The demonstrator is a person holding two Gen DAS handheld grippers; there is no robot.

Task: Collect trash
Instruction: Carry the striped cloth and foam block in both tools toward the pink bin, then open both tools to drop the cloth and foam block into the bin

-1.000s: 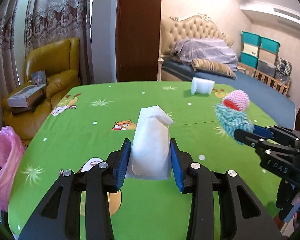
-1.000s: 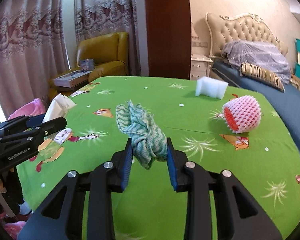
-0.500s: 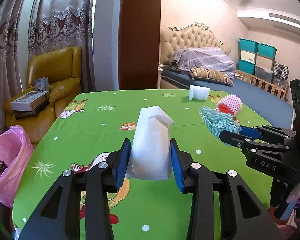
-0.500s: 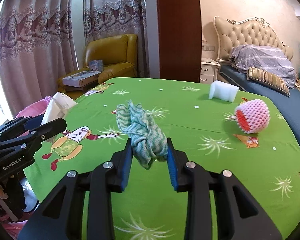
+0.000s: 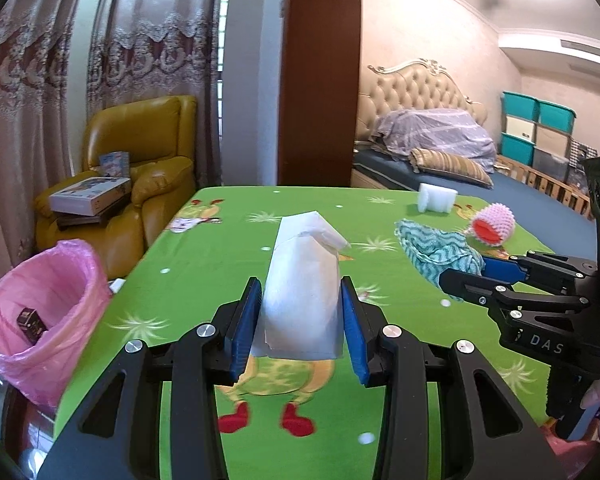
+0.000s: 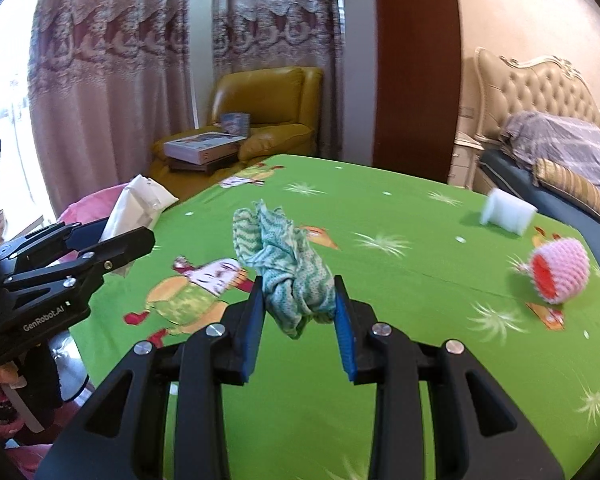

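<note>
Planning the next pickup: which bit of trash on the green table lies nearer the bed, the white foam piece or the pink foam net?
The white foam piece: it lies farther back, by the table's far edge, while the pink foam net lies closer to the grippers.

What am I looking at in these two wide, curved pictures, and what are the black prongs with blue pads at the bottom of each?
There is no robot here: a person carries one hand-held gripper in each hand, and a fisheye camera on each looks forward along its two fingers. One picture comes from the left hand-held gripper, the other from the right hand-held gripper; each also sees the other at its edge. The left one is shut on a folded white paper bag. The right one is shut on a crumpled teal zigzag-patterned cloth. Below them is a table with a green cartoon-print tablecloth. On it lie a pink foam fruit net with a red inside and a white foam block. Beside the table stands a bin lined with a pink plastic bag, with a small dark item inside.
</note>
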